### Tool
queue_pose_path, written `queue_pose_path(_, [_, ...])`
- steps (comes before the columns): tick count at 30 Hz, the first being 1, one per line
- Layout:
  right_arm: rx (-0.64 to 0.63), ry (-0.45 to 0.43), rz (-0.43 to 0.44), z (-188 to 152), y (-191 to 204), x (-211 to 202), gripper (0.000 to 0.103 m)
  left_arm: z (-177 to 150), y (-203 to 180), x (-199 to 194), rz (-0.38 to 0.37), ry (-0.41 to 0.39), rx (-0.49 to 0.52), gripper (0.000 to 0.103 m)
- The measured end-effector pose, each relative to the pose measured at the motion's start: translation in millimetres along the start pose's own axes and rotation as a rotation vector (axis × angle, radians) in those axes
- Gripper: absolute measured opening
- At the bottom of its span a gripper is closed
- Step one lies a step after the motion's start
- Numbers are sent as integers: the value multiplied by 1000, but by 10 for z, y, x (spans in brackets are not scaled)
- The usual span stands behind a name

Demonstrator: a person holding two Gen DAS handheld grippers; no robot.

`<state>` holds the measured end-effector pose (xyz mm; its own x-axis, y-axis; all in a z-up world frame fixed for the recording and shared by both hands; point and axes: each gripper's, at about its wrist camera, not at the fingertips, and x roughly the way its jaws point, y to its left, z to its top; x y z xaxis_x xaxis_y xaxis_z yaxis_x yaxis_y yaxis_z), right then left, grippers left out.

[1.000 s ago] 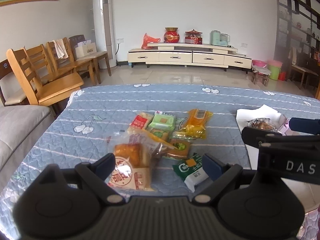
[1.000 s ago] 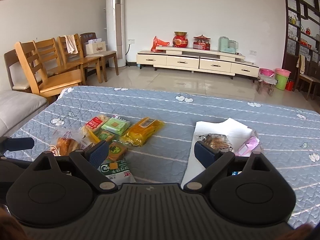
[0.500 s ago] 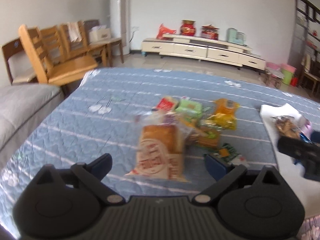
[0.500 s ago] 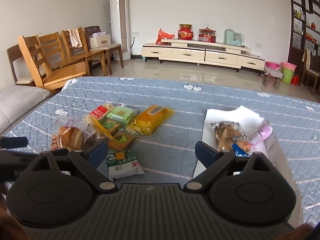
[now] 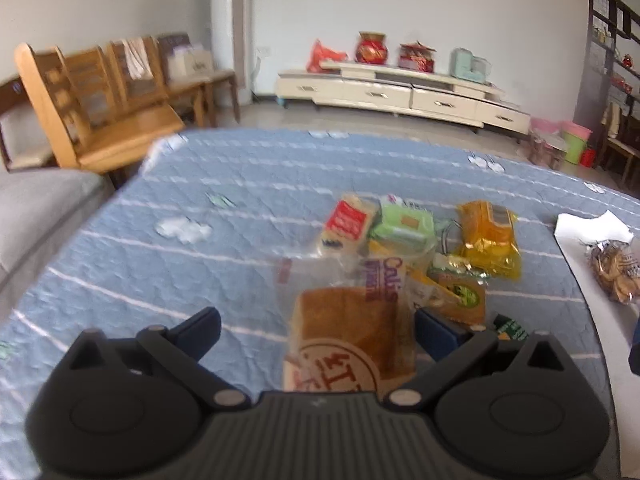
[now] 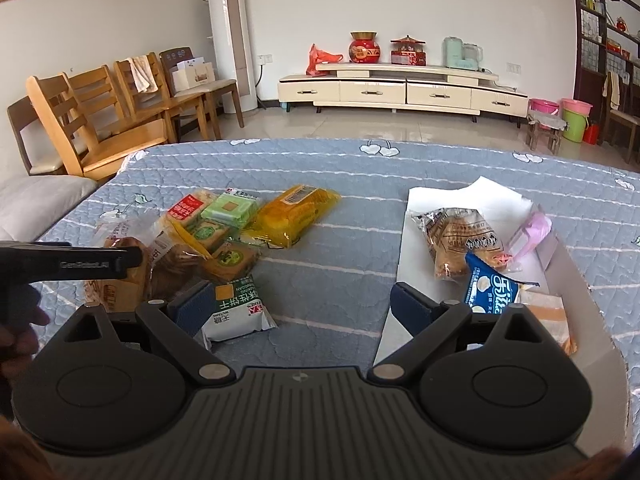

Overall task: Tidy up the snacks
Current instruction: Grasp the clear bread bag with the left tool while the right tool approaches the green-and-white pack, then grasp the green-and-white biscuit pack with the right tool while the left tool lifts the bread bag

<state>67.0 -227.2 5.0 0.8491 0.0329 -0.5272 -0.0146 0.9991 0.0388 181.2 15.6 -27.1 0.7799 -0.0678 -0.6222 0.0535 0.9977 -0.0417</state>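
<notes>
On the blue quilt (image 6: 340,280), snack pile sits left of the white tray (image 6: 600,320), well apart from it. Left gripper (image 5: 316,330) jaws spread wide, bread bag (image 5: 352,332) between the fingers, close to the right finger; cannot tell if touching, left-wrist view blurred. Bread bag is the nearest pack of the pile in that view. Beyond it: red pack (image 5: 347,222), green pack (image 5: 404,226) just right of red, yellow bag (image 5: 490,240) right of green, brown pack (image 5: 460,300) under the yellow bag's near end. Right gripper (image 6: 292,306) jaws spread, nothing between them, hovering over bare quilt between pile and tray. Its left finger is in front of the white-green biscuit pack (image 6: 236,312), which lies flat at the pile's near edge. From the right-wrist view the left gripper's black body crosses the bread bag (image 6: 120,280) at the pile's left end; part of a hand (image 6: 18,320) shows at the frame's left edge. Tray holds a clear cake pack (image 6: 456,240) at the far side, pink pack (image 6: 530,236) right of it, blue pack (image 6: 490,288) nearer, touching the cake pack, orange pack (image 6: 548,320) nearest
</notes>
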Motion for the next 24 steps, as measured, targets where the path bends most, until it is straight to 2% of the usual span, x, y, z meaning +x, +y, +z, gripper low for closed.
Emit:
queue_pose_path(2, [4,3,-1,-13,-9,-1,103,-39,17,29,-63,-1,-9,71])
queue_pose_path(3, [4,4,-2,-19,-13,1,103,-52,17,25,-80,7,-16,67])
queue_pose_path(7, [6,12,-5,-31,-4,19,103,-135,21,-110,-76,-9,13,66])
queue_pose_path(13, [-33,41,24,-46,133,132,103,-259,174,-414,-8,-21,13,66])
queue_pose_path(19, [-128,105,107,-81,372,465,103,-325,400,-564,36,-24,-13,66])
queue_pose_path(24, [-181,154,124,-43,487,801,103,-350,428,-598,49,-26,-12,66])
